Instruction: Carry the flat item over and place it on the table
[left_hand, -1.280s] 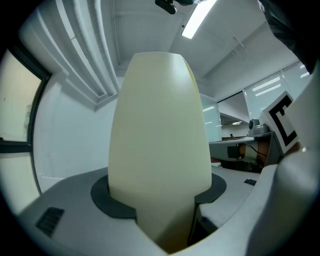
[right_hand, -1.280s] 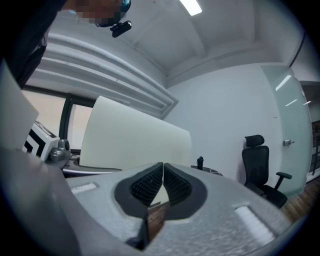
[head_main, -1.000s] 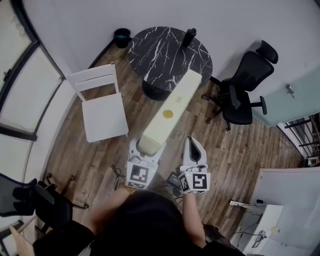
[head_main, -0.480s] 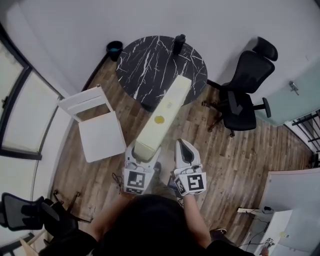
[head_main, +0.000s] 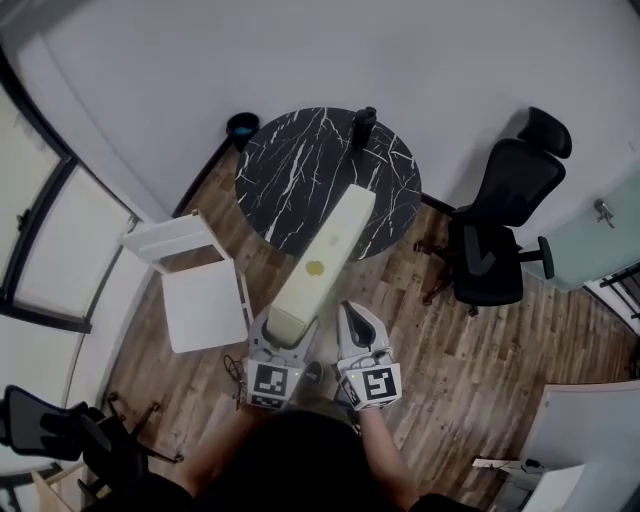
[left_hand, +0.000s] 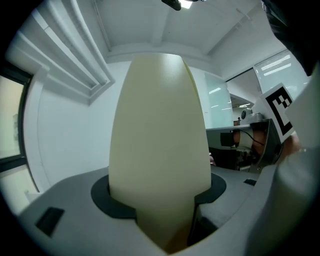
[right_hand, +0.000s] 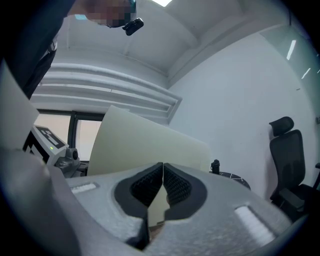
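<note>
Currently held: the flat item, a long, narrow, pale cream board, is sitting by its near end between the jaws of the left gripper.
Look of the item: it is showing a smooth, plain, matte face with one small round yellow mark about midway along. In the left gripper view it is filling the centre of the frame.
Where it is lying: it is running from lower centre of the head view up and to the right. Its far end is overlapping the near edge of the round black marbled table; whether it is touching cannot be told.
Left jaws: they are standing wide apart and pressing on the board's two sides.
Right gripper: it is hovering just right of the left one, with its jaws meeting pad to pad on nothing.
Surroundings: a dark bottle is standing on the table's far edge, a white chair at centre left and a black office chair at right.
</note>
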